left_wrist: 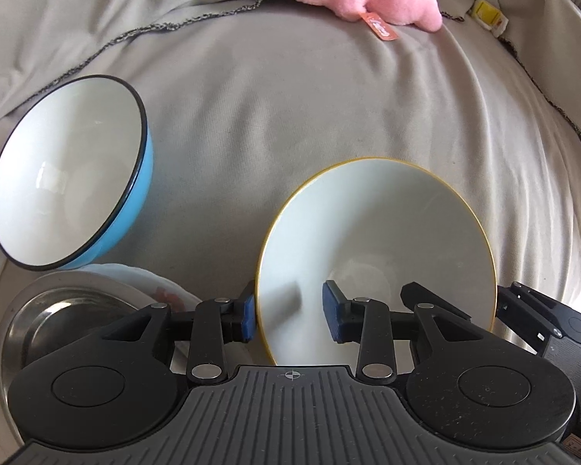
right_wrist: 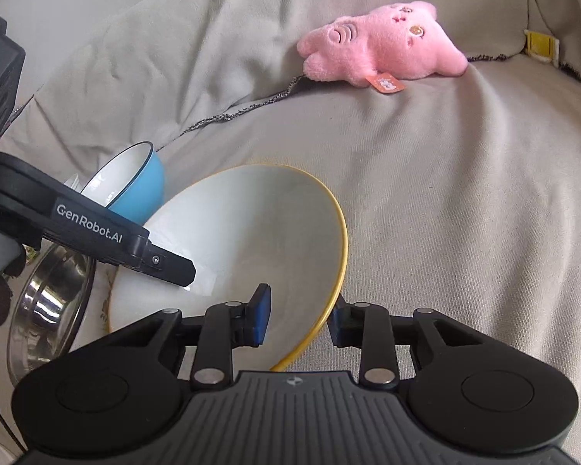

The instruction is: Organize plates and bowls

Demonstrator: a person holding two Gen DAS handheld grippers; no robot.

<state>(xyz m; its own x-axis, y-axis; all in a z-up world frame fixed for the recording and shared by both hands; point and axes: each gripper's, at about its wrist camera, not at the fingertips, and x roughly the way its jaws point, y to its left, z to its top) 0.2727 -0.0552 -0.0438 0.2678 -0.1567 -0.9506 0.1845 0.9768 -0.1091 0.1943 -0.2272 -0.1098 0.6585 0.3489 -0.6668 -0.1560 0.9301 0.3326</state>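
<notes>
I am holding a gripper in each hand over a sofa (left_wrist: 290, 116) draped in a beige cover; both are working the same white bowl (left_wrist: 383, 232) with the yellow rim, which is tilting up off the cover near the sofa's front edge. My left gripper (left_wrist: 290, 314) is straddling the bowl's left rim, one blue pad (left_wrist: 248, 317) just outside the wall and the other inside over the white interior; the jaws are standing apart and I cannot tell whether the pads are pressing on the wall. My right gripper (right_wrist: 300, 319) is clamping the bowl's right rim, one pad inside the bowl and the other behind the yellow edge, the jaws nearly together on the wall. To the left, a blue bowl (left_wrist: 69, 178) with a dark rim is leaning on its side, mouth facing right; a steel dish (left_wrist: 62, 310) is lying just beside it toward the front left, on top of a white plate (left_wrist: 151, 279) whose edge is showing beneath it. A pink plush toy (right_wrist: 383, 46) is lying well apart at the back of the seat.
</notes>
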